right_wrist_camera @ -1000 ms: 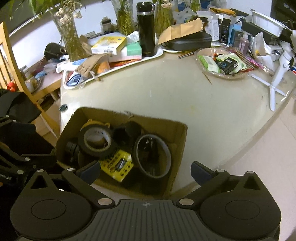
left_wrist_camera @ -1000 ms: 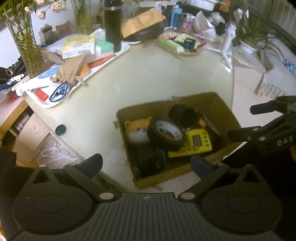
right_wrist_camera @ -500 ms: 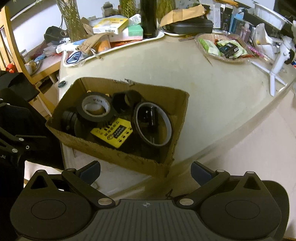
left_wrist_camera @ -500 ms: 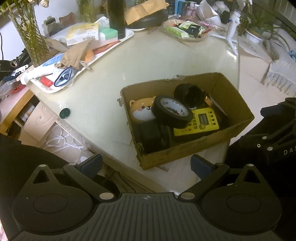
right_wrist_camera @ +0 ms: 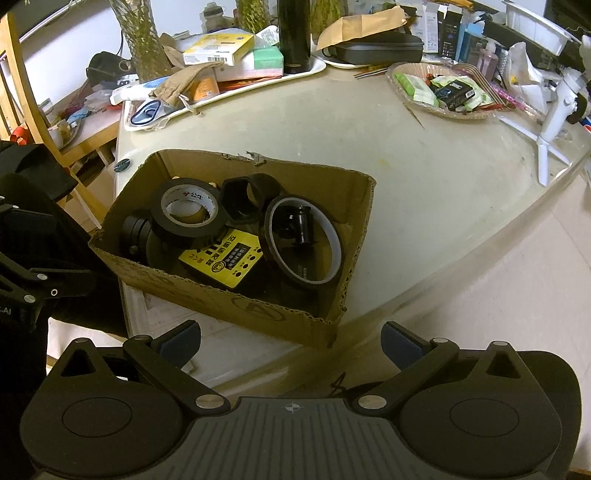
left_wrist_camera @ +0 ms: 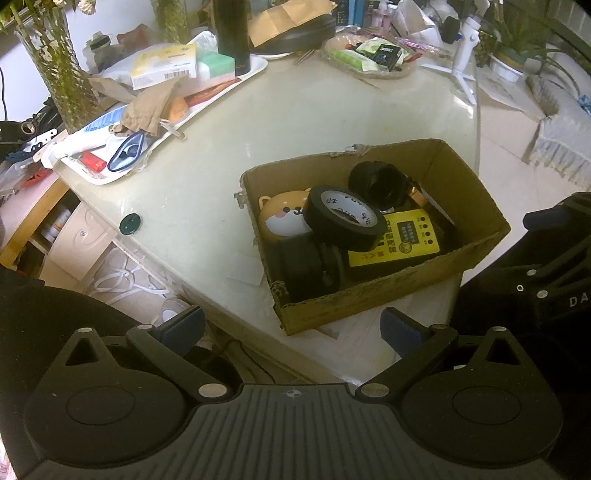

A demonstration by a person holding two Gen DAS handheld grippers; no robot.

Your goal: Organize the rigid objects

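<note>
both grippers have pulled back from the cardboard box (left_wrist_camera: 391,295), the left gripper (left_wrist_camera: 291,328) and right gripper (right_wrist_camera: 290,341) now hanging past the table edge (right_wrist_camera: 443,288), fingers spread wide.

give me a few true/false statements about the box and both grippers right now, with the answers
1. The cardboard box sits on the table with several items inside. True.
2. The left gripper is shut on the black tape roll. False: it is open and empty, short of the box, and the roll lies in the box.
3. A yellow device lies in the box beside the tape roll. True.
4. The right gripper holds the thin tape ring. False: it is open and empty; the ring rests in the box.
5. The black bottle stands inside the box. False: it stands on the white tray across the table.
</note>
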